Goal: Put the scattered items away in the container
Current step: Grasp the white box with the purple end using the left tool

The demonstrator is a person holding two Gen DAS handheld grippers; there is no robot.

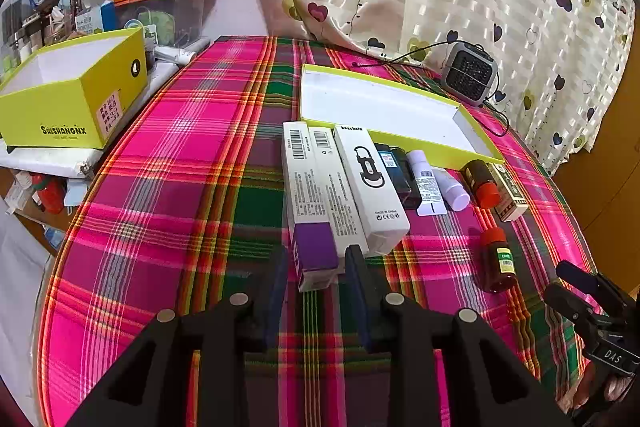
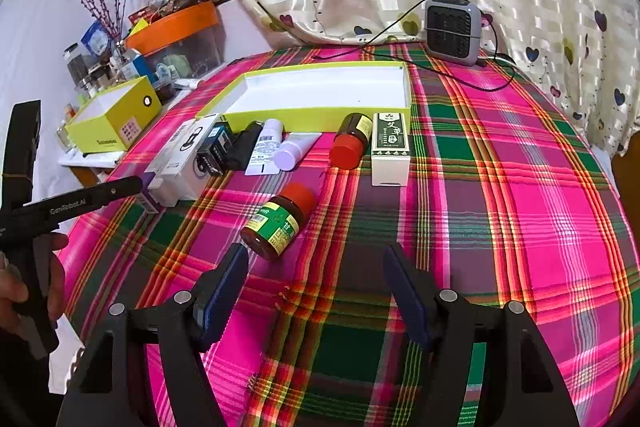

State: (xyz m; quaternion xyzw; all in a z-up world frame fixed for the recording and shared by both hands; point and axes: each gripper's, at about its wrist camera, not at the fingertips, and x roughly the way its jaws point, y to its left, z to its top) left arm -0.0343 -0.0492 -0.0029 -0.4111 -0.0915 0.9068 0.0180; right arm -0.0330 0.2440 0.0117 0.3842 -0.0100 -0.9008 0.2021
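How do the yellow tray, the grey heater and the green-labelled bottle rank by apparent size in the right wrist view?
1. yellow tray
2. and 3. unsure: grey heater and green-labelled bottle look alike; the bottle lies nearer the camera.

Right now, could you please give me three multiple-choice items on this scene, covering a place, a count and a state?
1. Where does the green-label bottle lie?
A in the tray
B on the cloth, apart from the row
C on the heater

2. How many red-capped bottles are there?
A one
B two
C four

3. How are the right tongs?
A open, holding nothing
B shut on a box
C shut on a bottle

Answers: 1 B, it lies alone on the cloth, short of the tray. 2 B, the second bottle sits in the row. 3 A, a wide gap between the fingers.
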